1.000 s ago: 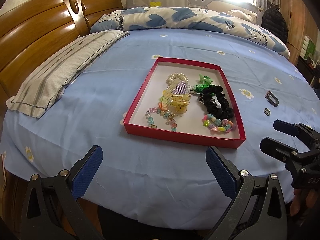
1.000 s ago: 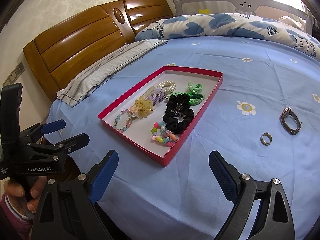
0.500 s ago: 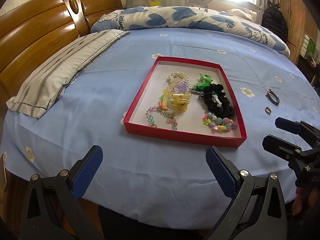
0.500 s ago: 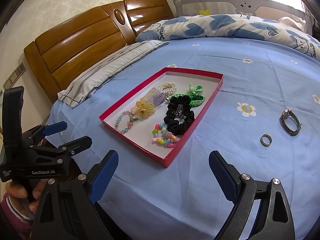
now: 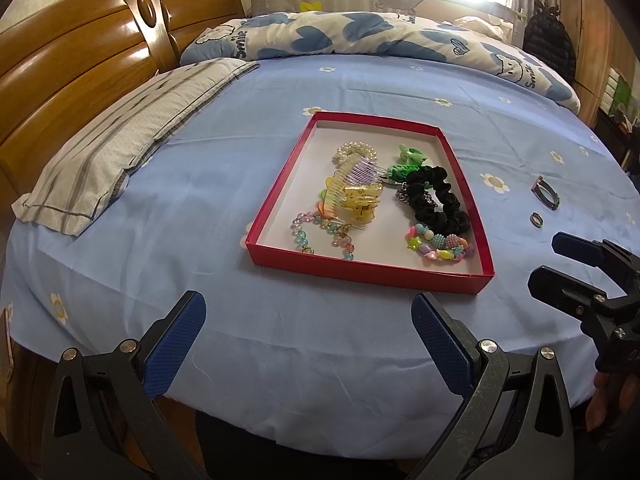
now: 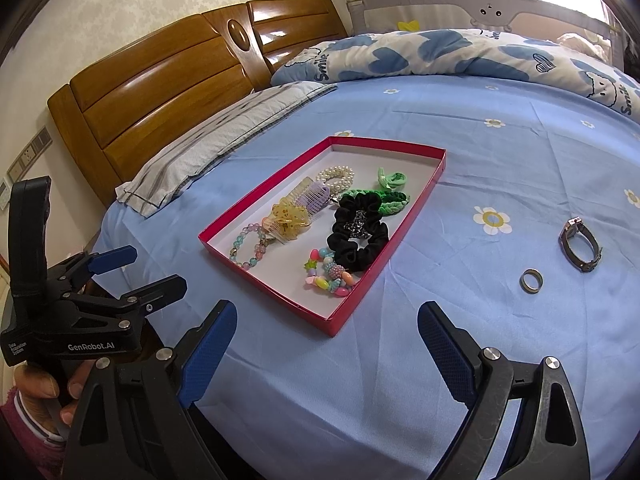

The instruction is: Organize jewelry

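A red tray [image 5: 276,184] [image 6: 424,190] lies on the blue bed sheet. It holds bead bracelets [image 5: 438,246], a black scrunchie [image 5: 434,200], combs, a yellow claw clip [image 5: 358,200], green hair ties and a pearl bracelet. A watch [image 6: 580,244] [image 5: 545,193] and a ring [image 6: 531,281] [image 5: 537,219] lie on the sheet right of the tray. My left gripper [image 5: 306,328] is open and empty, near the bed's front edge before the tray. My right gripper [image 6: 326,334] is open and empty, before the tray's right corner. Each gripper shows in the other's view.
A striped pillow [image 5: 120,148] lies at the left by the wooden headboard [image 5: 80,64]. A rolled blue-and-white quilt [image 5: 360,40] lies across the far side. The bed edge drops off just under both grippers.
Both grippers have drawn back slightly and risen a little; the tray looks slightly farther. Nothing on the bed has moved.
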Demonstrator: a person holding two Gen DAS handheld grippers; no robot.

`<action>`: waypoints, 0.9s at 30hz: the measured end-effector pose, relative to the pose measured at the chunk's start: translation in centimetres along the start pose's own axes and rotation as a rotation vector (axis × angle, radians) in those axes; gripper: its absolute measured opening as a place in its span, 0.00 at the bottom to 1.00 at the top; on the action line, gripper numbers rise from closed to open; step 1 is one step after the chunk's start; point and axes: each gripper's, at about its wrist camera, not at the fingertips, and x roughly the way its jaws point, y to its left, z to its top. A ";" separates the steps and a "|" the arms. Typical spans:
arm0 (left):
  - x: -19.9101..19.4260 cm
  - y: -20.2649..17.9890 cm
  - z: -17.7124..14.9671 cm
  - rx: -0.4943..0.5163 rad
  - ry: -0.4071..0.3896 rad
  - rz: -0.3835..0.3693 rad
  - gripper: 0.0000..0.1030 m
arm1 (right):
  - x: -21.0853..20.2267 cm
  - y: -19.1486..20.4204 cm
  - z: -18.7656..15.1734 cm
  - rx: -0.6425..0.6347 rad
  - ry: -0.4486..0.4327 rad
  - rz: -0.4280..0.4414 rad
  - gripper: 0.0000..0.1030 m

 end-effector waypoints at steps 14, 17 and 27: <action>0.0 -0.1 0.1 0.010 -0.001 0.000 1.00 | -0.2 0.0 0.1 0.006 -0.002 0.000 0.91; 0.0 -0.1 0.1 0.011 -0.001 -0.001 1.00 | -0.2 -0.1 0.1 0.006 -0.002 0.001 0.91; 0.1 -0.2 0.2 0.015 -0.001 0.002 1.00 | -0.2 -0.2 0.1 0.011 -0.004 0.000 0.91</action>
